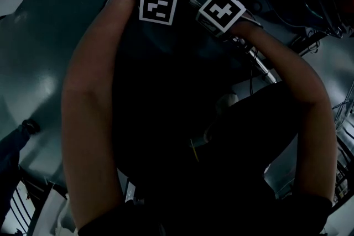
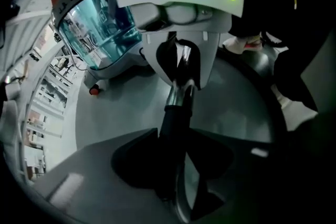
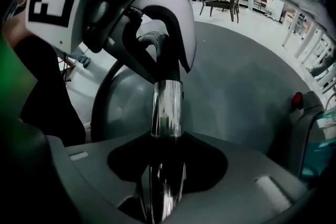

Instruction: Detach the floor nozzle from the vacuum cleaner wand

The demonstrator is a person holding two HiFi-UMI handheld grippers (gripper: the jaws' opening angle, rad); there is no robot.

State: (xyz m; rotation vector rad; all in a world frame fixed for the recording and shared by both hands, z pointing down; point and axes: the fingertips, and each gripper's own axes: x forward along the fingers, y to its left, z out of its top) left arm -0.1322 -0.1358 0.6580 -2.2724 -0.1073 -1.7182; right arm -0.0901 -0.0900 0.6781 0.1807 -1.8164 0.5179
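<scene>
In the right gripper view a chrome wand [image 3: 167, 107] runs between the jaws of my right gripper [image 3: 164, 186], which is shut on it. Further along it joins a black tube [image 2: 172, 128]; my left gripper [image 2: 173, 186] is shut on that tube. The two grippers face each other close together along the wand. From the head view only their marker cubes [image 1: 160, 0] [image 1: 221, 10] and the person's forearms show; the jaws and the wand are hidden in the dark. No floor nozzle is in view.
The vacuum body with its clear teal canister [image 2: 100, 23] stands on the grey floor beyond the left gripper, and its edge [image 3: 320, 134] shows in the right gripper view. A black hose [image 3: 102, 99] curves beside the wand. The person's shoes [image 2: 247, 44] are close. Chairs [image 3: 220, 0] stand far off.
</scene>
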